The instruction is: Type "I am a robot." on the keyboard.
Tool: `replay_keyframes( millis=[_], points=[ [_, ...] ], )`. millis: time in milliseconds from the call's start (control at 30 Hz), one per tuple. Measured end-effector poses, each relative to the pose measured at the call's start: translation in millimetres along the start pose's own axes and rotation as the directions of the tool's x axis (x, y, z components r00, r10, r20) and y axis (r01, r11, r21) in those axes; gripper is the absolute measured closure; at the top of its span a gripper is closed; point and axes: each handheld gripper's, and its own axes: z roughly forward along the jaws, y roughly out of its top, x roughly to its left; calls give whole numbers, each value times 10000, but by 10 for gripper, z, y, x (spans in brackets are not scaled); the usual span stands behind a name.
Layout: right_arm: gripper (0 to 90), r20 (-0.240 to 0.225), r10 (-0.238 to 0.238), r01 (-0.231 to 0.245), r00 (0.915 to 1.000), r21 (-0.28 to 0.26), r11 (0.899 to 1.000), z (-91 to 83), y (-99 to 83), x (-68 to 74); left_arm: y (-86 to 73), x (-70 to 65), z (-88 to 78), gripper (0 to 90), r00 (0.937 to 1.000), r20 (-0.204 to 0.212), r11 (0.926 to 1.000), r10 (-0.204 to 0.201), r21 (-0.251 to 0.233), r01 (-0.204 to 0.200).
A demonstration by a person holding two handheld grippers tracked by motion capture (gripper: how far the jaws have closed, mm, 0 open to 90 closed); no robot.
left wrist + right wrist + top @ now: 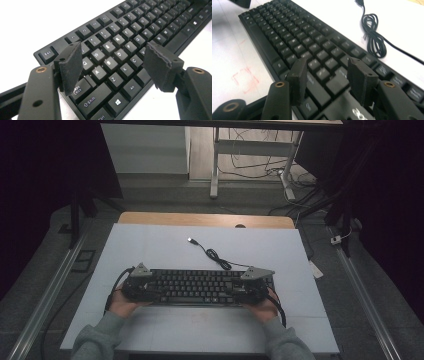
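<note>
1. Both of the person's hands reach in from the near edge of the desk [150,245], grey sleeves showing, with the left gripper [137,287] at the left end of a black keyboard [195,286] and the right gripper [252,290] at its right end, each pointing inward along the keys.
2. The keyboard lies flat on the desk's white surface, nearer the near edge than the far one and roughly midway between the left and right edges.
3. The left gripper [113,61] hovers with its jaws wide apart above the letter keys, its pads gripping nothing.
4. The right gripper [328,77] also stands well open over the keys at the keyboard's right end, with no key pinched; its jaws have just been opening.
5. The high view takes in the keyboard's cable [216,256], running in a loose coil to a plug [191,240] lying toward the far edge.
6. The gripper views add detail: white legends on square matte keycaps, and rough, foam-like black pads [71,66] with frayed edges on smooth, hard jaw arms fitted with brass-coloured rivets.
7. The right gripper view shows faint red marks [244,78] on the white surface beside the keyboard.
</note>
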Motion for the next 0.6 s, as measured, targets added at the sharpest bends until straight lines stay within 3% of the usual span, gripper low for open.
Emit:
replay_keyframes(
  millis=[200,333,600],
  points=[
    [497,28,34,-34,10000,-84,10000,-37,-54,-14,16,22,-5,335,9998,61,9994,-210,-265,211],
    [495,42,-68,68,10000,-47,10000,-26,-49,-12,57,9,47,396,9996,242,9993,-169,-322,176],
    [494,45,-115,115,9999,-2,9999,-13,-43,-10,239,-121,241,737,9962,697,9983,519,-286,-500]
  ],
)
